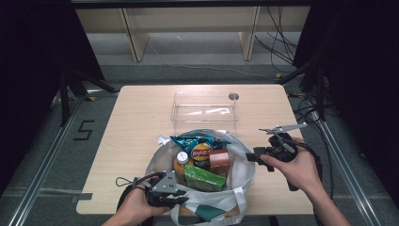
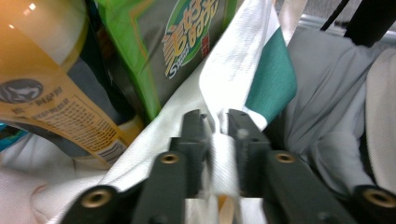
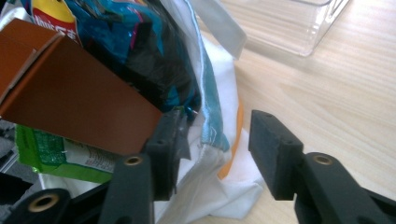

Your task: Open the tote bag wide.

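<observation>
Table (image 1: 136,122) bare left; left tool (image 2: 217,128) pinching bag (image 1: 244,172) rim, right tool (image 3: 219,140) wide astride rim.

Bright even overhead light on the surface (image 1: 141,122), dark surroundings, glare on clear box (image 1: 205,107), close-up gripper views softly blurred.

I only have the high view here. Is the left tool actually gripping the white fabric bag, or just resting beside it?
Observer: Gripping. The left gripper view shows the left tool shut on a fold of the white fabric bag.
Operator: And the right tool?
Observer: The right tool is open, with one jaw inside the bag's edge and one outside, not pinching it.
Operator: What sits by the inner jaw?
Observer: A brown cardboard carton, close beside that jaw.
</observation>
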`<state>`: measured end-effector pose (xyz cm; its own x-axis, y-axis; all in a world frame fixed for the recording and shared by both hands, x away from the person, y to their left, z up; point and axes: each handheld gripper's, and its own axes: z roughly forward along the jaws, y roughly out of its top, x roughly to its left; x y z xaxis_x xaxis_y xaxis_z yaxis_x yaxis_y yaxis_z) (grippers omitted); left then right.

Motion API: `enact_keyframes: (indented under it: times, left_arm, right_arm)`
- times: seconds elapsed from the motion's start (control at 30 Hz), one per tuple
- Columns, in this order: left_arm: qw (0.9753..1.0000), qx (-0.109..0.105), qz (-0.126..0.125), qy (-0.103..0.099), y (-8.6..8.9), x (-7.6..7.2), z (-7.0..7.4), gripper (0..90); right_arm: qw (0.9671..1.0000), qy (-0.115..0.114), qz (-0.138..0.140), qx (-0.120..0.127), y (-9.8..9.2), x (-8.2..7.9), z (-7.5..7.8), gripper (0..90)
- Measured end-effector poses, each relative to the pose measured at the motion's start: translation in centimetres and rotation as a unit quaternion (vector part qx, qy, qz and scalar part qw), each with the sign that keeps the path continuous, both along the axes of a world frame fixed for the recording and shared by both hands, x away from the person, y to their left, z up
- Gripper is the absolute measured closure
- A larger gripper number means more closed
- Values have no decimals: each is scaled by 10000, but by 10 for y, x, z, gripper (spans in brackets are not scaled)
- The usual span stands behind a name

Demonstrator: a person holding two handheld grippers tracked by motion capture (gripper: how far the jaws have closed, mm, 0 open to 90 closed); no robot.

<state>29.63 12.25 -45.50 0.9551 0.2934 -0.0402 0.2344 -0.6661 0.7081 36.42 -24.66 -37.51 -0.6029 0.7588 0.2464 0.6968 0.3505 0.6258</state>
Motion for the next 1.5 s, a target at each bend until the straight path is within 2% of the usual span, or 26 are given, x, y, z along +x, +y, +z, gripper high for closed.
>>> enact_keyframes:
  times: [0.13, 0.17, 0.2, 0.3, 0.37, 0.4, 0.43, 0.47, 0.5, 0.53, 0.6, 0.77, 0.8, 0.87, 0.9, 0.93, 1.0, 1.03, 1.1, 1.13, 1.2, 1.23, 1.3, 1.33, 1.43, 1.5]
  left_arm:
    - [9986, -487, 214, -5, 7, -3, 8, 562]
    - [9986, -487, 214, -5, 7, -3, 8, 528]
    - [9963, -788, 352, 4, 13, -3, 16, 507]
    - [9936, -1045, 417, -37, 21, -3, 26, 480]
    - [9859, -1510, 670, -285, 34, -3, 45, 475]
    - [9817, -1683, 775, -447, 39, -2, 52, 476]
    - [9817, -1683, 775, -447, 39, -2, 52, 484]
    - [9755, -1880, 959, -615, 45, -1, 59, 493]
    - [9637, -2040, 1411, -987, 58, 4, 71, 497]
    - [9637, -2040, 1411, -987, 58, 4, 71, 502]
    - [9533, -2044, 1869, -1201, 74, 16, 78, 498]
    - [9552, -1843, 2055, -1068, 88, 40, 71, 466]
    - [9574, -1747, 2050, -1043, 88, 44, 69, 464]
    - [9588, -1713, 2008, -1054, 88, 47, 66, 465]
    - [9626, -1648, 1900, -1010, 86, 52, 62, 497]
    - [9643, -1614, 1874, -943, 85, 55, 60, 519]
    - [9655, -1548, 1870, -943, 84, 57, 59, 534]
    - [9691, -1336, 1812, -1010, 82, 60, 56, 548]
    - [9694, -1277, 1825, -1028, 81, 61, 54, 570]
    - [9707, -1146, 1813, -1081, 80, 63, 53, 643]
    - [9711, -1079, 1833, -1081, 78, 65, 52, 723]
    - [9709, -1086, 1858, -1052, 77, 66, 51, 760]
    - [9709, -1058, 1884, -1037, 75, 67, 50, 807]
    - [9686, -973, 2011, -1087, 74, 68, 50, 825]
    - [9670, -942, 2089, -1111, 74, 72, 47, 849]
    - [9657, -950, 2146, -1110, 73, 73, 45, 856]
  right_arm:
    - [9995, -188, -132, 210, 0, -1, 3, 500]
    - [9995, -188, -132, 210, 0, -1, 3, 500]
    - [9993, -280, -47, 224, -2, -2, 6, 484]
    - [9990, -362, -89, 232, -2, -2, 9, 477]
    - [9984, -466, -65, 297, -3, -3, 12, 487]
    - [9986, -503, 36, 170, -4, -3, 13, 498]
    - [9984, -558, 32, 121, -4, -3, 14, 510]
    - [9980, -615, 133, 104, -3, -3, 14, 520]
    - [9974, -703, 150, 34, -3, -3, 14, 526]
    - [9970, -754, 167, -1, -2, -4, 15, 533]
    - [9969, -766, 190, 59, 1, -5, 14, 547]
    - [9955, -890, 329, 36, 7, -4, 13, 630]
    - [9962, -814, 309, 12, 8, -3, 14, 646]
    - [9968, -706, 351, -87, 9, -4, 15, 661]
    - [9956, -837, 407, -61, 12, 0, 11, 670]
    - [9956, -838, 392, -144, 13, 1, 12, 675]
    - [9959, -789, 412, -154, 15, 2, 12, 679]
    - [9958, -790, 432, -168, 16, 4, 9, 701]
    - [9966, -719, 384, -129, 17, 4, 9, 717]
    - [9965, -769, 316, -109, 19, 6, 5, 775]
    - [9969, -633, 411, -203, 17, 7, 6, 850]
    - [9962, -706, 443, -254, 17, 8, 5, 862]
    - [9980, -572, 234, -125, 20, 7, 5, 872]
    - [9977, -603, 258, -171, 19, 8, 4, 874]
    - [9961, -775, 292, -307, 17, 12, -1, 876]
    - [9967, -708, 251, -291, 18, 13, -2, 877]
